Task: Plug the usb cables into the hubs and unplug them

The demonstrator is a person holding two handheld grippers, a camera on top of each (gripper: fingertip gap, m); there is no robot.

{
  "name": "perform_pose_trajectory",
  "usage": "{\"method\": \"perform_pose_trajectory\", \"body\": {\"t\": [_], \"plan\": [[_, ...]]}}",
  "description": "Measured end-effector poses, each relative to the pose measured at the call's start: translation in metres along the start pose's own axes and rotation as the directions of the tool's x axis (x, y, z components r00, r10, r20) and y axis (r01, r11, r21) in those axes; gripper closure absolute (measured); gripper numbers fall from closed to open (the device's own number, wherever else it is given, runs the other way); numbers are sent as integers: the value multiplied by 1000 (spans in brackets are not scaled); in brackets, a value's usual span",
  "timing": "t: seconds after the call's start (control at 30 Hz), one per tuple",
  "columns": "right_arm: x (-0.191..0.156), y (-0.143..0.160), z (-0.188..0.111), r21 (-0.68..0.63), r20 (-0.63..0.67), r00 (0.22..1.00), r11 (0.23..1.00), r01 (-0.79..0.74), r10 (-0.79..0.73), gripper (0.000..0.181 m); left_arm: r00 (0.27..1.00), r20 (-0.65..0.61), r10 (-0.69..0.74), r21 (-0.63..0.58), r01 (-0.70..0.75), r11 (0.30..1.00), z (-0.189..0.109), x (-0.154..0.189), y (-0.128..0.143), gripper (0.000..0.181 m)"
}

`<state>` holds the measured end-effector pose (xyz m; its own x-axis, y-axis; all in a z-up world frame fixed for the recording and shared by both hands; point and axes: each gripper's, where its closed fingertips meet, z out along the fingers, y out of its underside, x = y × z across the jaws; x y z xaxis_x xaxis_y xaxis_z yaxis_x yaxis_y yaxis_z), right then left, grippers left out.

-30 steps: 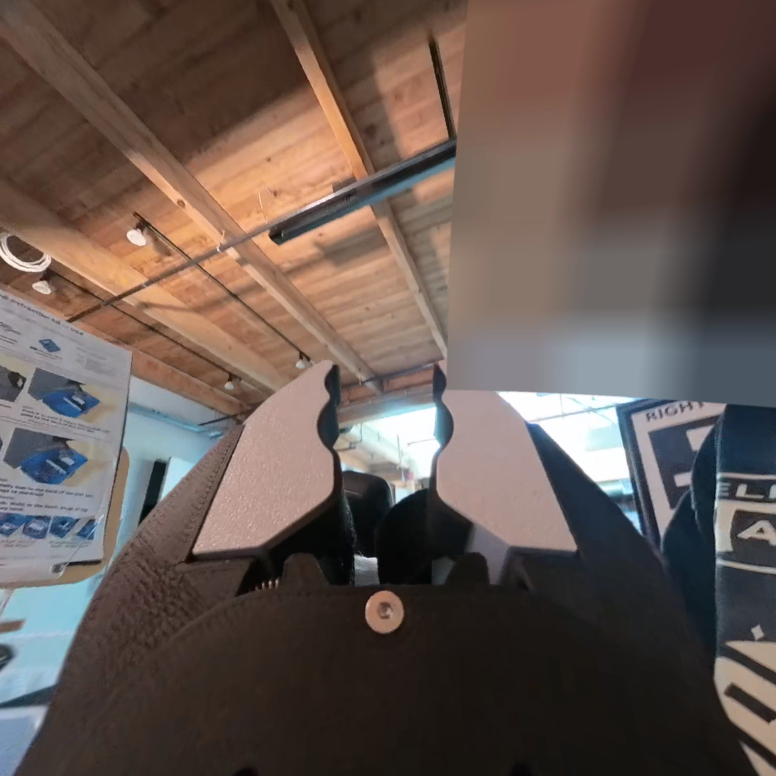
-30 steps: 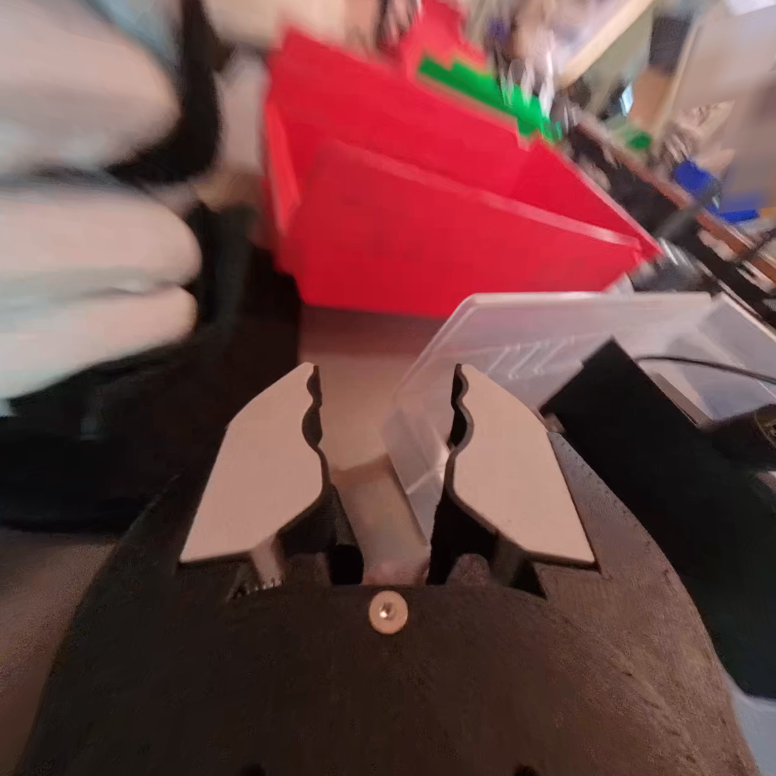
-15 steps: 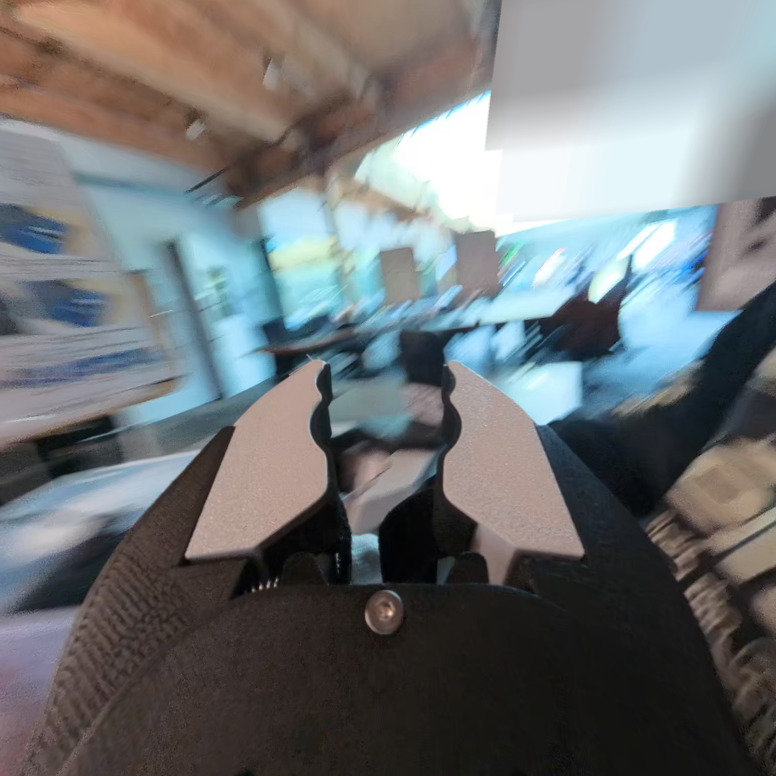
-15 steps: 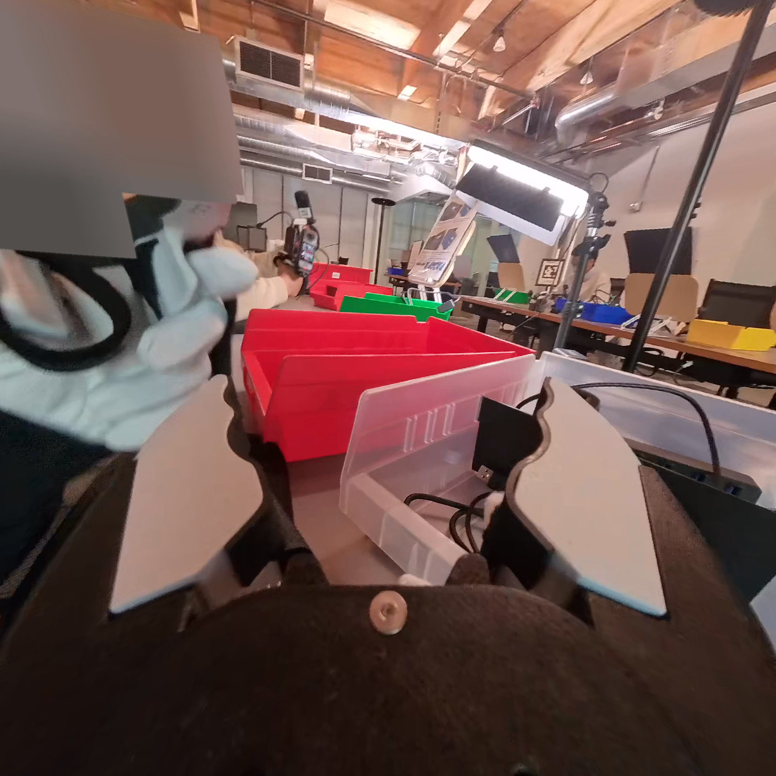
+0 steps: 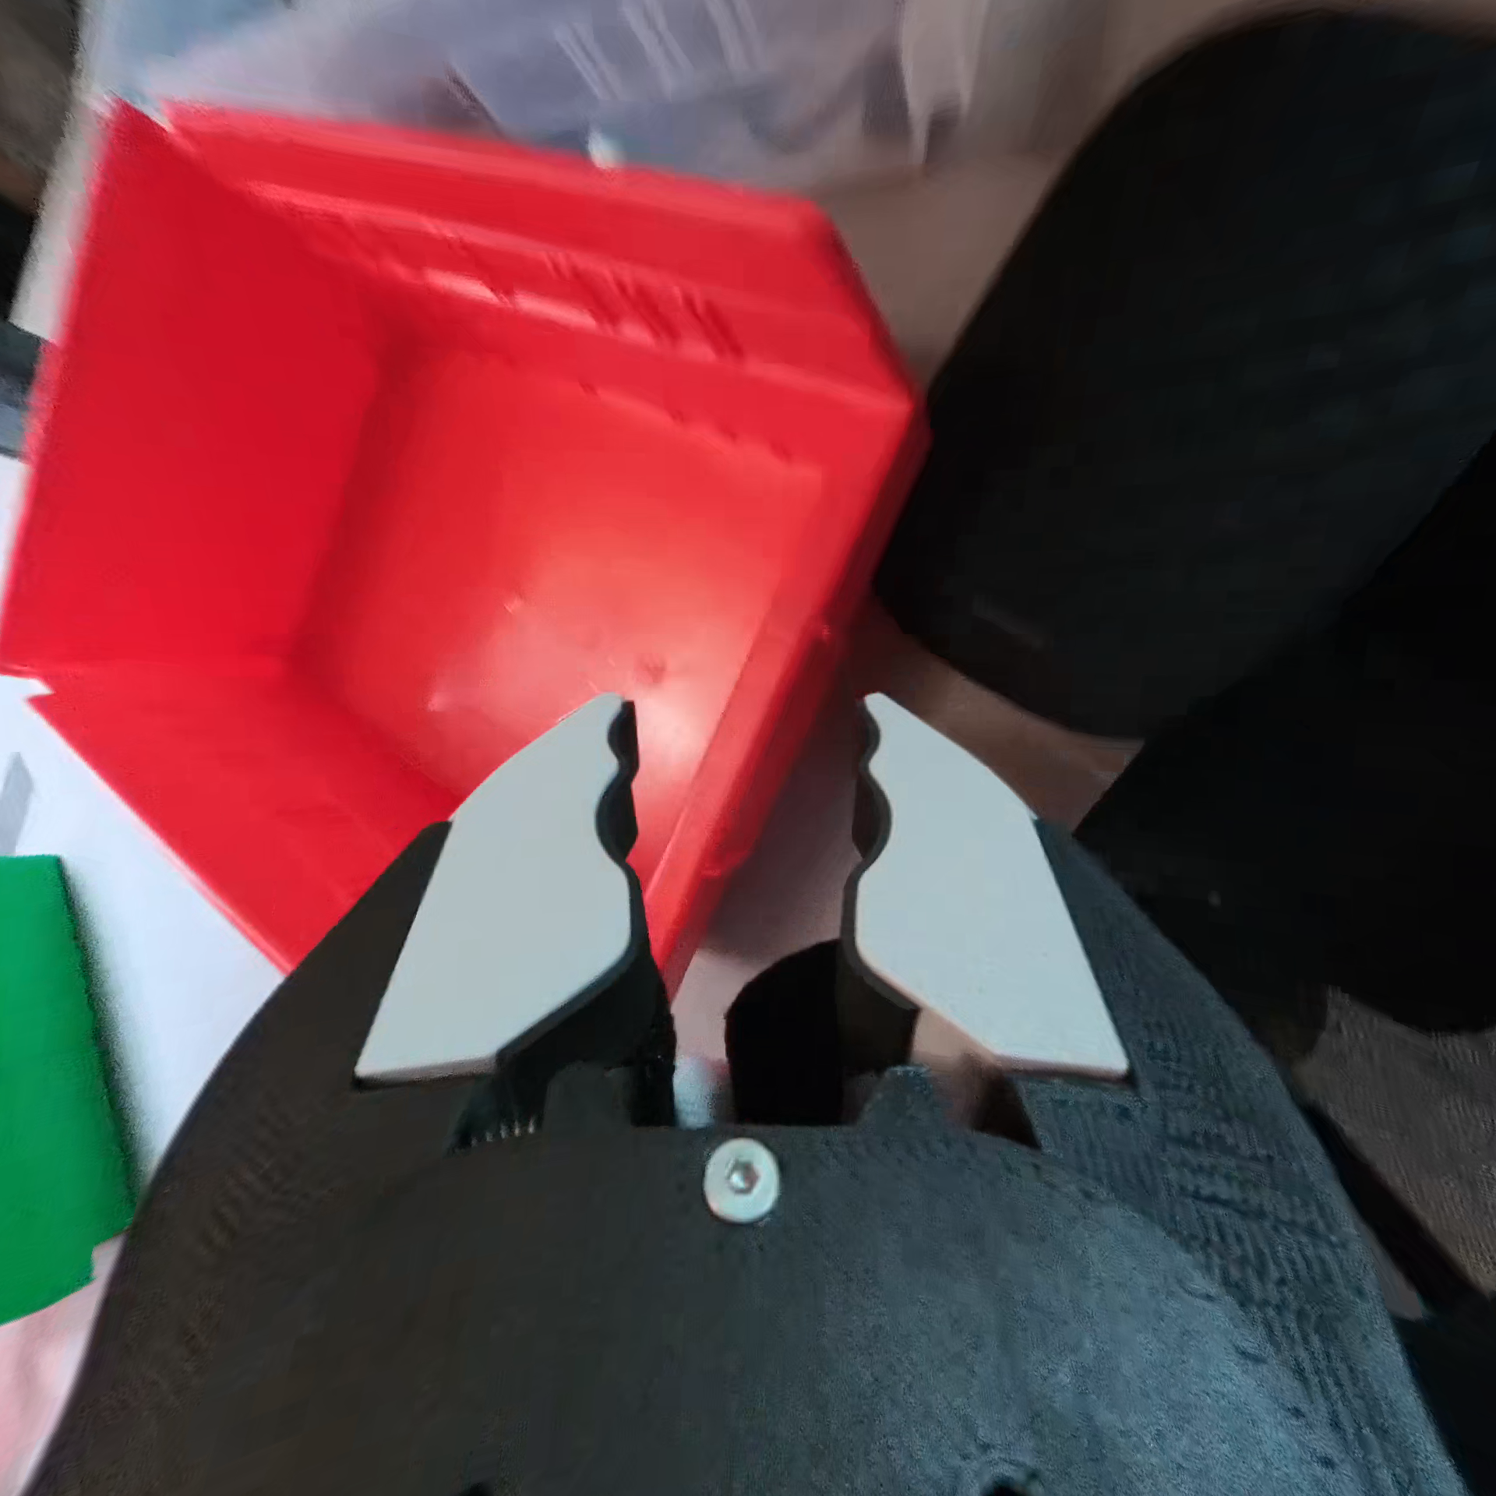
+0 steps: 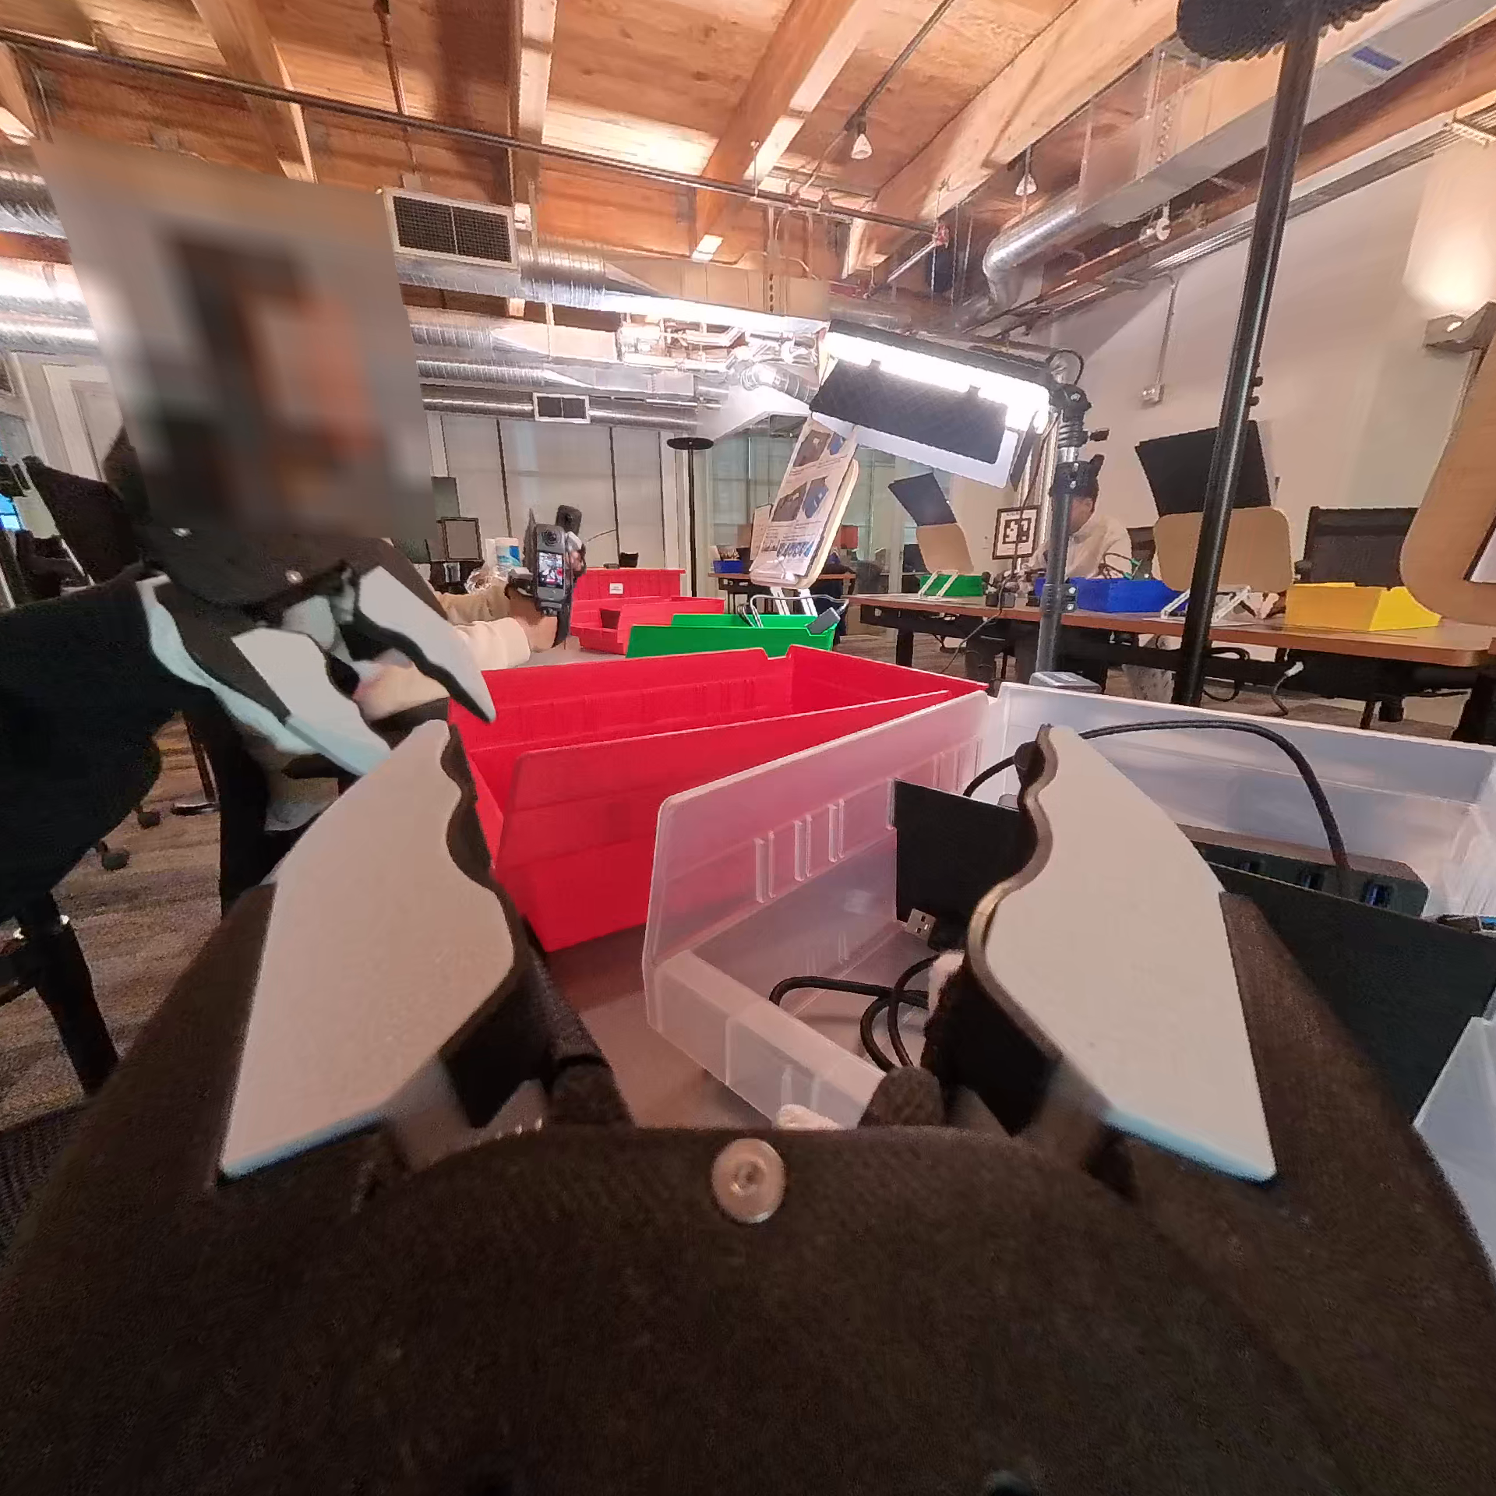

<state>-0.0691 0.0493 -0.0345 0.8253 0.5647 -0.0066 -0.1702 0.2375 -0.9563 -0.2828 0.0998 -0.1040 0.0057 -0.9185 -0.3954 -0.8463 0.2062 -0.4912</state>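
My right gripper (image 6: 743, 733) is wide open and empty, held just short of a clear bin (image 6: 809, 809). In that bin lie a coiled black USB cable (image 6: 842, 992), its loose plug (image 6: 919, 923) and an upright black hub (image 6: 955, 850). Right of it, a white bin (image 6: 1214, 753) holds a second black hub (image 6: 1311, 878) with a black cable (image 6: 1295, 761) arching into it. My left gripper (image 5: 745, 704) is open and empty, pointing down over a red bin (image 5: 405, 526); the view is blurred. Its fingers (image 6: 421, 639) show at upper left in the right wrist view.
The red bin (image 6: 648, 777) stands left of the clear bin. A green bin (image 5: 40, 1052) lies at lower left of the left wrist view. A dark bulky shape (image 5: 1214, 405) fills its right side. Light stands (image 6: 1238, 405), desks and other people are behind.
The left gripper swung from facing the ceiling down onto the red bin. The right gripper opened wide and now looks level across the bins.
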Motion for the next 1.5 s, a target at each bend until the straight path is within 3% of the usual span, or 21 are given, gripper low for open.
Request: {"method": "perform_pose_trajectory", "body": {"t": [0.17, 0.3, 0.67, 0.73, 0.83, 1.03, 1.27, 1.5], "plan": [[2, 1, 0, -3, -4, 1000, 1000, -4, 4, 55, 993, 12, 117, -218, -112, 970, 28, -4, 29, 128], [3, 1, -1, 0, -4, 1000, 1000, -20, 20, 57, 984, 7, 178, -291, -168, 942, 43, -8, 42, 129], [-4, 12, 2, -47, 39, 999, 998, -29, 31, 61, 965, -69, 254, -220, -263, 939, 65, -3, 44, 148], [-6, 14, 2, -57, 48, 999, 998, -22, 25, 61, 941, -31, 338, -232, -335, 913, 66, -7, 43, 149], [-7, 16, 2, -70, 52, 998, 997, -21, 25, 61, 878, 90, 470, -347, -415, 841, 66, -18, 45, 151], [-5, 21, 3, -87, 45, 999, 996, -26, 30, 63, 860, 213, 463, -426, -345, 837, 59, -25, 44, 151], [-5, 24, 3, -107, 41, 999, 994, 3, 2, 64, 799, 439, 411, -381, -249, 890, 28, -44, 15, 152], [-6, -8, -12, -70, 26, 990, 987, 143, -141, 66, 706, 578, 410, -363, -228, 904, -20, -61, -40, 152]]}}
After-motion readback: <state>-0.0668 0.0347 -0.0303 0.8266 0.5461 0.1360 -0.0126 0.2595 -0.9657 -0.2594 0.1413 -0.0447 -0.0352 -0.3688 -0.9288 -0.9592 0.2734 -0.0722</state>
